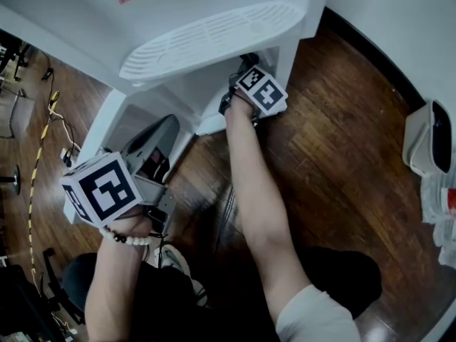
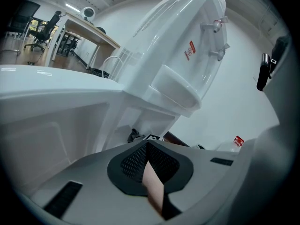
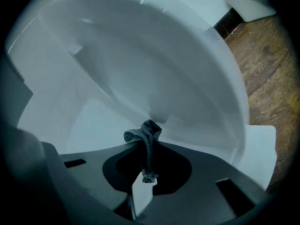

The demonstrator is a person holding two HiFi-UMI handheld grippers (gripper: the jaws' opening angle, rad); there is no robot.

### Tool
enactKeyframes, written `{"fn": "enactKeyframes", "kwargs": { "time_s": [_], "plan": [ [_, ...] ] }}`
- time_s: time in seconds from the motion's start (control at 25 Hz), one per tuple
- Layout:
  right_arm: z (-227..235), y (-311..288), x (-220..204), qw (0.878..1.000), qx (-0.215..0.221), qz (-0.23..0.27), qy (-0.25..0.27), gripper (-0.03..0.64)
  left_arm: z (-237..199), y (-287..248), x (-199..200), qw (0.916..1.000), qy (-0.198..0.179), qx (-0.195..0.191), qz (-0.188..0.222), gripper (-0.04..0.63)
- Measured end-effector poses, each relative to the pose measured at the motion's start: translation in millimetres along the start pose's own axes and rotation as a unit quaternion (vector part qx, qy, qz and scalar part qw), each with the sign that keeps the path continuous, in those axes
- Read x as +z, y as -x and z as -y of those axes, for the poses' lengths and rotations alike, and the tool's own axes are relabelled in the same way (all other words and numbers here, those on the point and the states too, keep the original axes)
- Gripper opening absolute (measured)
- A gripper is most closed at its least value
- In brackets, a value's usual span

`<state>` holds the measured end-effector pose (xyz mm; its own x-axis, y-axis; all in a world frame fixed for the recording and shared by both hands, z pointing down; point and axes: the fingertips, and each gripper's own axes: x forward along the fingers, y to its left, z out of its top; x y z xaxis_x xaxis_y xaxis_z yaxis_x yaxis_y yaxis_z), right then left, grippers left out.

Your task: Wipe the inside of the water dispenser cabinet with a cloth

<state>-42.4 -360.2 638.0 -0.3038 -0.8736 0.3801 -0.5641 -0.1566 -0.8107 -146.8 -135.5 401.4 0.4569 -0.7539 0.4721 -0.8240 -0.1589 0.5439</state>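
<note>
The white water dispenser (image 1: 178, 20) stands over a wooden floor, its lower cabinet (image 1: 206, 84) open under the drip tray (image 1: 214, 38). My right gripper (image 1: 244, 70) reaches into that cabinet, its marker cube just outside the opening. It is shut on a grey cloth (image 3: 146, 138), which is bunched at the jaw tips against the white inner wall (image 3: 117, 78). My left gripper (image 1: 165, 130) is held lower left, outside the cabinet, pointing at the dispenser (image 2: 183, 64). Its jaws meet with nothing between them. From there the cloth (image 2: 133, 135) shows as a dark lump inside the cabinet.
A white bin (image 1: 427, 137) stands on the floor at the right. Cables (image 1: 50, 112) trail over the floor at the left. The open cabinet door (image 1: 100, 130) juts out beside my left gripper. A desk (image 2: 84, 29) and chairs are far behind the dispenser.
</note>
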Motion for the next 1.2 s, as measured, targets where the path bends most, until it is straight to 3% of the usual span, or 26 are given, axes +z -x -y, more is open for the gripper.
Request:
{"fn": "enactKeyframes", "kwargs": {
  "time_s": [0.4,0.72,1.0,1.2],
  "plan": [
    [5.0,-16.0,-7.9,0.998,-0.02,-0.024,-0.054,0.043,-10.9,4.4,2.2,1.0,0.006,0.003,0.003,-0.008],
    [-11.6,-22.5,-43.6,0.993,0.008,-0.102,-0.058,0.043,-4.1,4.6,3.3,1.0,0.001,0.0,0.003,-0.008],
    [-43.7,-27.2,-97.4,0.974,0.061,-0.211,-0.046,0.043,-3.6,9.4,4.9,1.0,-0.002,0.001,0.006,-0.008],
    [-62.1,-23.5,-127.7,0.961,0.096,-0.258,-0.036,0.043,-2.3,12.0,4.9,0.9999,0.003,-0.003,0.01,-0.008]
  ]
}}
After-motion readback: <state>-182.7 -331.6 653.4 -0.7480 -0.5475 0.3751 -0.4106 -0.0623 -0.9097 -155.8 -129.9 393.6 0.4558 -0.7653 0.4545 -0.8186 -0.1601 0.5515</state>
